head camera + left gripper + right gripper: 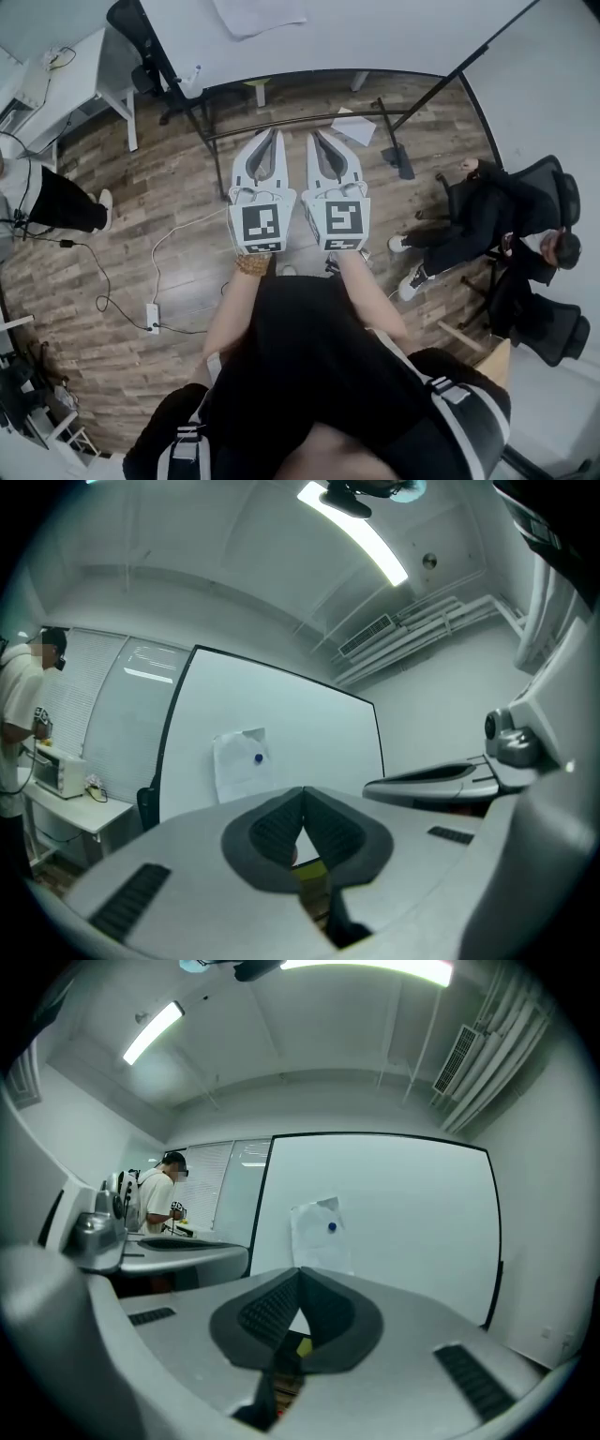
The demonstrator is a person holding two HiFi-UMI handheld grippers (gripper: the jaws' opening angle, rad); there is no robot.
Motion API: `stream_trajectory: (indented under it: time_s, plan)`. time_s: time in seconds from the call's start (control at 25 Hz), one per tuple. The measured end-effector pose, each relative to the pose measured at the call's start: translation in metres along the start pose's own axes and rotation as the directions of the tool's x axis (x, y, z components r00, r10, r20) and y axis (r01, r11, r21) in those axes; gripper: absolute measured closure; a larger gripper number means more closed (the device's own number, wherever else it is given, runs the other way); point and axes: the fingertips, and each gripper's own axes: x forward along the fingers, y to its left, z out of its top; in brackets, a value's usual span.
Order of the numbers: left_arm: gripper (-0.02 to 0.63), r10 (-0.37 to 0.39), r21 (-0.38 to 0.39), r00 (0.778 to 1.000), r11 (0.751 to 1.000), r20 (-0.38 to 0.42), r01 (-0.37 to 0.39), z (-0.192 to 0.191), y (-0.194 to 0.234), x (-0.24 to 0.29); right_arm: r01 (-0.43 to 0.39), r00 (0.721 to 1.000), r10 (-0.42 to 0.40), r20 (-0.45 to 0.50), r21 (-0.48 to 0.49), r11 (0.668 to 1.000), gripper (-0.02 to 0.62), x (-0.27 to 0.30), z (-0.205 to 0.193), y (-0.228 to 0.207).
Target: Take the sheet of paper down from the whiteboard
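A white sheet of paper (239,761) hangs on the whiteboard (300,724), pinned near its top by a blue magnet (259,757). In the right gripper view the paper (322,1234) and its magnet (331,1227) are straight ahead, still some way off. My left gripper (303,789) is shut with nothing in it. The right gripper (299,1271) is shut and empty as well. In the head view both grippers, left (272,136) and right (315,136), are held side by side and level, pointing at the whiteboard (375,28), where the paper (258,14) shows at the top edge.
The whiteboard's black stand (300,120) crosses the wooden floor ahead, with a loose sheet (353,127) by it. A person in black (487,220) sits on a chair at the right. Another person (56,202) stands left, by a white desk (66,75). Cables and a power strip (152,317) lie left.
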Motion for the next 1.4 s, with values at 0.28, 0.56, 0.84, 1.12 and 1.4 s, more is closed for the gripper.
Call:
stream_trajectory:
  time_s: [0.28,0.56,0.84,1.12,1.4]
  plan:
    - [0.595,-0.061,-0.016,0.998,0.998,0.034,0.061,0.008,0.024,0.063,0.051,0.999,-0.051,0.009,-0.025,0.998,0.595,0.053,0.015,-0.023]
    - [0.595,-0.101,-0.021,0.994,0.995,0.031,0.102,0.003,0.057,0.099,0.077,0.997,-0.077,0.025,-0.028,0.997,0.595,0.104,0.024,-0.022]
    - [0.595,-0.124,-0.022,0.991,0.992,0.045,0.125,0.004,0.096,0.121,0.106,0.994,-0.106,0.008,-0.042,0.993,0.595,0.146,0.025,-0.012]
    - [0.595,-0.128,-0.045,0.991,0.990,0.048,0.130,-0.001,0.128,0.132,0.122,0.993,-0.122,0.009,-0.088,0.989,0.595,0.166,0.032,0.001]
    - [0.595,-0.124,-0.054,0.992,0.991,0.027,0.125,-0.007,0.136,0.142,0.135,0.991,-0.134,0.023,-0.101,0.986,0.595,0.186,0.040,-0.011]
